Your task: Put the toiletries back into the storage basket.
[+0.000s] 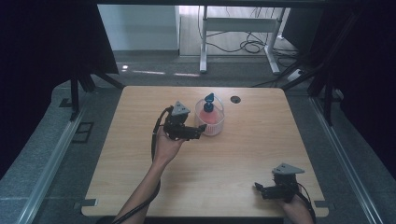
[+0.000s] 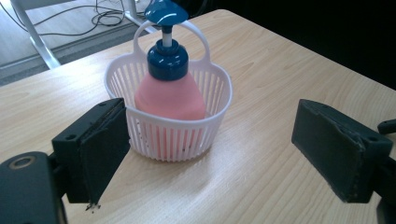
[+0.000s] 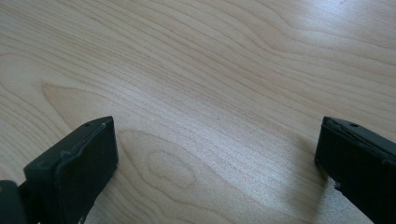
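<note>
The left gripper (image 2: 210, 154) stood with its jaws spread wide and empty, just short of the white slatted basket (image 2: 173, 135), which sat toward the far edge of the tabletop (image 1: 140, 186), near its middle. In the basket stood a pink pump bottle (image 2: 169, 95) with a blue pump head (image 2: 164, 11), upright under the arch of the basket's handle (image 2: 140, 39).

The likeliest trouble, as I judged it, was the light basket skidding or tipping if one jaw met its wall before the other; the tall bottle could then lean against the handle and topple the lot. A squeeze on the thin slats could also bend them inward, so that the grip slipped.

The right gripper (image 1: 266, 190) rested near the right corner of the near edge, well apart from the basket, its jaws likewise wide open with bare wood between them. A small dark grommet hole (image 1: 235, 99) lay beside the far edge, just right of the basket. Nothing stood between the left gripper and the basket.
</note>
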Demonstrator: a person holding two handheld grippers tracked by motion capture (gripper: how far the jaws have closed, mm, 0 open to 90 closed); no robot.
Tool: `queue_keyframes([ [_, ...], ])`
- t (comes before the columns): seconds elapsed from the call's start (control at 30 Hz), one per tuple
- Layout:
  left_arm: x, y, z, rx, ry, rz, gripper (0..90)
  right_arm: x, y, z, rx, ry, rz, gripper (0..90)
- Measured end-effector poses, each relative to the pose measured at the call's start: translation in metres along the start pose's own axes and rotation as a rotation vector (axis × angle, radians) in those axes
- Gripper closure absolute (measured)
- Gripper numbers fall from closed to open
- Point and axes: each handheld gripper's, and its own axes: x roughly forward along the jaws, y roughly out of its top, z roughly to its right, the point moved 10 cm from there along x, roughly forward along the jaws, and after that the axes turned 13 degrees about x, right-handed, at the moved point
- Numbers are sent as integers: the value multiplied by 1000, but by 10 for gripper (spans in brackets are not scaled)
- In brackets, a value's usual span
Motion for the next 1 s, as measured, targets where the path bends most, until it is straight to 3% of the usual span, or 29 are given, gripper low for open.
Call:
queue_keyframes([
  [1.0, -35, -35, 15, -43, -29, 48, 125, 0, 0, 0, 2, -3, 0, 0],
])
